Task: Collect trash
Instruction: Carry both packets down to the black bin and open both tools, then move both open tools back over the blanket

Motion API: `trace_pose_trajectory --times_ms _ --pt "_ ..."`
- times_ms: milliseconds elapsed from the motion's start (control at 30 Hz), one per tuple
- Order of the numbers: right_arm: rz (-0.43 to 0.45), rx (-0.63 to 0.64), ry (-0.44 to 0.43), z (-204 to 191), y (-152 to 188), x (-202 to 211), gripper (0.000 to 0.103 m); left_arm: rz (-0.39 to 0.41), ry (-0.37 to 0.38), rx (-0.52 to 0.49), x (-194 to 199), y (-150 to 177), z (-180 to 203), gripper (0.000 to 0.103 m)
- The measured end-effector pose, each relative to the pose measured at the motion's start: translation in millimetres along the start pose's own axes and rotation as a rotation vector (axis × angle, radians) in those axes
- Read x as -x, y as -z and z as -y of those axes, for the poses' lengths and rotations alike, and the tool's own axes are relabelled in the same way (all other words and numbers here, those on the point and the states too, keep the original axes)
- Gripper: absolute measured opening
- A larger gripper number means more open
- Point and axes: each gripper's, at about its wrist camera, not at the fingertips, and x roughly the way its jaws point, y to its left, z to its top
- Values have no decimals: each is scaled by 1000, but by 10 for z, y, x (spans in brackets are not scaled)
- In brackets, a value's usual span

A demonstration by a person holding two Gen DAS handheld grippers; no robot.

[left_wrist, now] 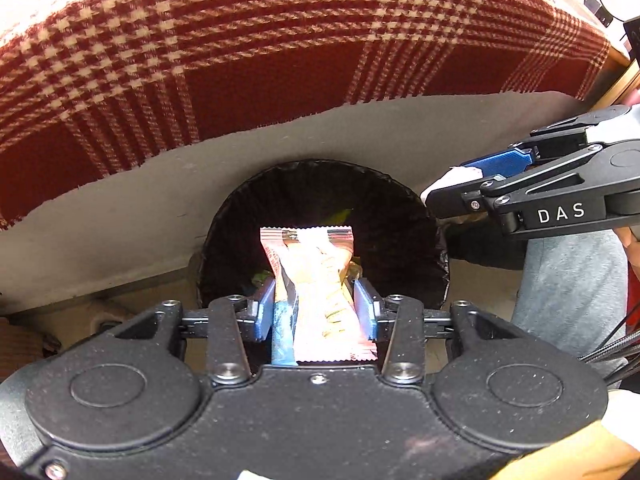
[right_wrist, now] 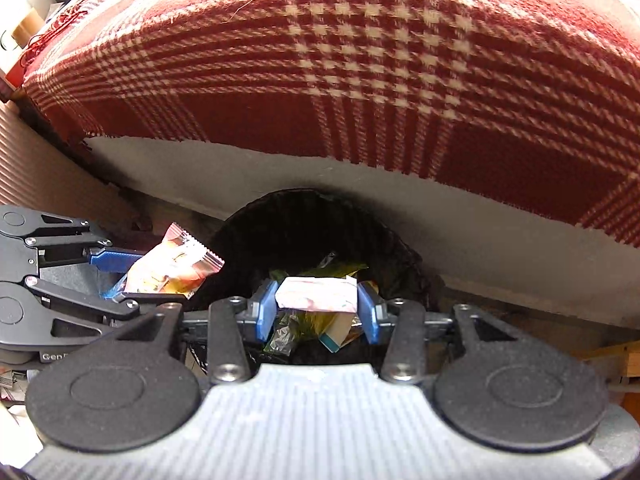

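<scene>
Wrapper (left_wrist: 310, 280), pink and foil, sits between the left gripper's (left_wrist: 316, 306) blue pads, directly over the black-lined bin (left_wrist: 224, 232), which fills the middle of the left wrist view. Left pad (left_wrist: 264, 312) looks in contact with the wrapper's edge; the pad at 3 o'clock seems to stand just off it. I cannot tell whether the wrapper is pinched or already loose.

Right gripper (right_wrist: 317, 308) has a flat white packet (right_wrist: 316, 294) spanning its pads, above the bin mouth, with green and yellow trash (right_wrist: 308, 320) visible below it. Packet ends meet both pads, so I read it as held, lightly.

Bin stands against a grey ledge (left_wrist: 120, 200) under a red plaid cloth (left_wrist: 280, 60).

Risks, as judgements:
- Seen from the right wrist, the wrapper hangs near the bin's 9 o'clock rim. Released there, it may catch the rim or drop outside onto the floor.
- Light foil can cling to a pad instead of falling; jaws may need to spread wider.
- Both grippers crowd the same opening, the right one entering at 2 o'clock in the left view. A sideways drift could knock them together or nudge the liner.
- Packet is wide and flat; it could bridge the trash heap and slide out if the bin is full.
</scene>
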Motion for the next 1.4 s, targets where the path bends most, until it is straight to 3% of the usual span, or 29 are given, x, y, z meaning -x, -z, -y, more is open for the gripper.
trace_pose_trajectory --times_ms 233,867,1233,1400 --pt "4 -5 -4 -10 -31 -22 62 -7 -4 11 -12 -23 -25 47" --pt "44 0 -5 -58 -27 94 64 17 -15 28 100 4 1 48" --pt "148 6 -18 -88 -76 482 68 105 -28 29 408 -65 66 54" --pt "217 18 -40 -92 -98 734 72 194 -16 26 705 -134 71 60"
